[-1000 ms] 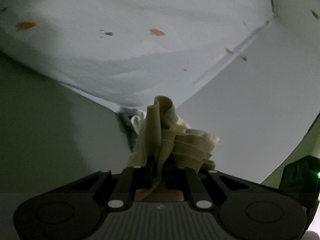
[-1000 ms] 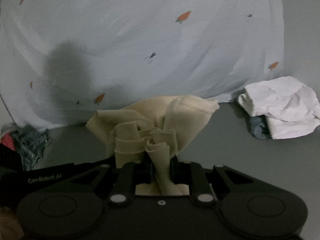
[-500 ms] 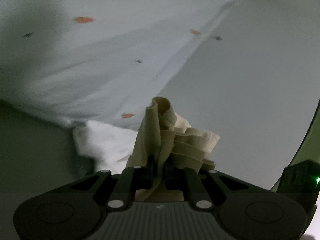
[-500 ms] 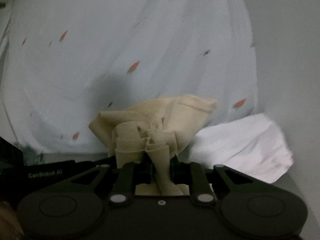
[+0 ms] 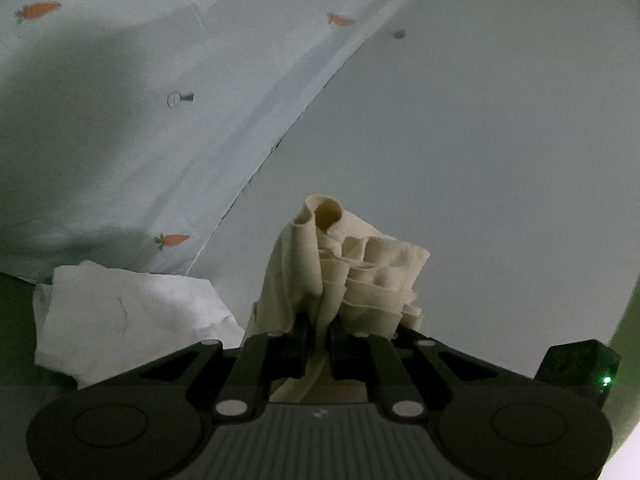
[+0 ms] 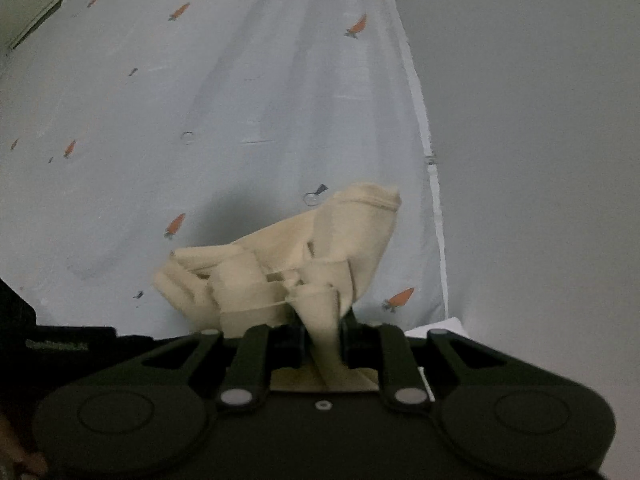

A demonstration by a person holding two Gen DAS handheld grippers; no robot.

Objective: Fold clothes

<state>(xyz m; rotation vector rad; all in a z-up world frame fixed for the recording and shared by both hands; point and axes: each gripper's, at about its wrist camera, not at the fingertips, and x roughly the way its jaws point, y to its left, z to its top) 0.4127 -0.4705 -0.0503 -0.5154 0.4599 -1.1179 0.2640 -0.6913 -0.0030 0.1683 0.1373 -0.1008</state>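
Nearby, white cloth (image 5: 132, 320) beside carrot-print sheet (image 5: 120, 140)

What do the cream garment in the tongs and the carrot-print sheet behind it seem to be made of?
Cream garment: looks like a soft, matte woven cloth, perhaps cotton; it bunches into thick rounded folds with a stitched hem. Carrot-print sheet: seems a thinner, smooth, pale blue printed fabric, lying in shallow creases with a sewn edge. Exact fibres cannot be told.

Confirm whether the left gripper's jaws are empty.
No: the left gripper is clamped on bunched cream cloth, which sticks up between its fingers.
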